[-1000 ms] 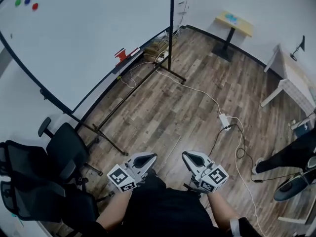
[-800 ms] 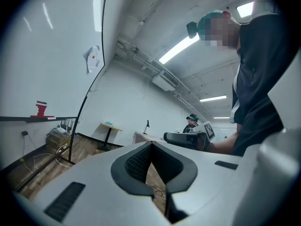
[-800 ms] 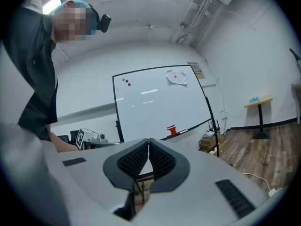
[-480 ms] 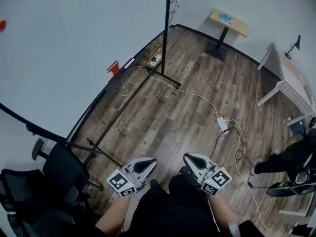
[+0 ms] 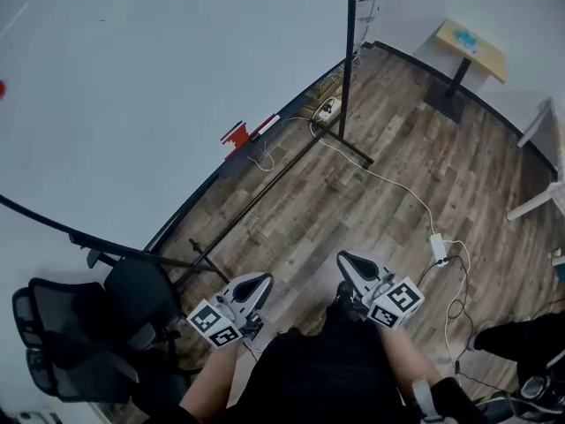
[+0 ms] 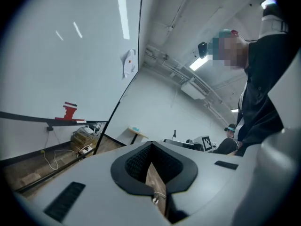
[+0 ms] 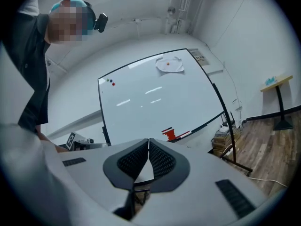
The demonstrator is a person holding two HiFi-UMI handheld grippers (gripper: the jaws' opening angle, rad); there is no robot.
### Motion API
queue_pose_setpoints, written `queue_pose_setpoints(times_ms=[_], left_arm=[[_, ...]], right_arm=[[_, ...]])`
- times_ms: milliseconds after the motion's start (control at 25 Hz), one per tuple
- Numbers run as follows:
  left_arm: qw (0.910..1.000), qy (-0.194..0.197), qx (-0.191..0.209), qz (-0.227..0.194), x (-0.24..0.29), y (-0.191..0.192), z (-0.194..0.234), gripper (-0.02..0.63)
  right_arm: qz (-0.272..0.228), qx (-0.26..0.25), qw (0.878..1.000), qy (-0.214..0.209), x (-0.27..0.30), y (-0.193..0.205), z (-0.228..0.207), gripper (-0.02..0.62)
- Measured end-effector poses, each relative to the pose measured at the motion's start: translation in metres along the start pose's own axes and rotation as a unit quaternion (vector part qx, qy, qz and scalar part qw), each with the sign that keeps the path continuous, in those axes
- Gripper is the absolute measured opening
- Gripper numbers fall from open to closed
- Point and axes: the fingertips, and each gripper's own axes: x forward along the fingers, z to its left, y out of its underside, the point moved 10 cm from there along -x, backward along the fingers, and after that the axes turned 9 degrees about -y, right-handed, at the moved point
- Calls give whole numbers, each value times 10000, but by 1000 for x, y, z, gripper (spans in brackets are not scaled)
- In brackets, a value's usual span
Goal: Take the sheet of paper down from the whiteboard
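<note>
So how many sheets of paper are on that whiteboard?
1: the sheet hangs near the top right corner of the whiteboard in the right gripper view. None seems hidden.

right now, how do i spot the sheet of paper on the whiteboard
Find the big whiteboard on its black stand. In the right gripper view, the sheet of paper hangs in its upper right corner. Only it is a crumpled sheet; the magnets are small dots upper left.

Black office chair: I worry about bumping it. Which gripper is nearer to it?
Left. In the head view the left gripper sits right of the chair; the right gripper is farther right, beyond it.
</note>
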Motion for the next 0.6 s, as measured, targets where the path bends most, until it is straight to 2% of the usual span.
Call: queue_pose_setpoints(times_ms=[160, 240, 360, 480, 600], left_arm=[[9968, -382, 583, -387, 53, -47, 8, 11], [9947, -540, 717, -508, 82, -57, 11, 10], [9954, -683, 552, -375, 115, -44, 12, 9], [9968, -635, 478, -125, 141, -34, 13, 11], [9976, -596, 338, -100, 170, -33, 29, 11]], right_arm=[[-231, -158, 9992, -271, 11, -48, -70, 20], [-172, -307, 9983, -470, 12, -67, -103, 20], [-8, -243, 9984, -519, 8, -73, -144, 20], [3, -61, 9992, -386, 3, -70, -171, 20], [90, 80, 9996, -244, 3, -66, -196, 20]])
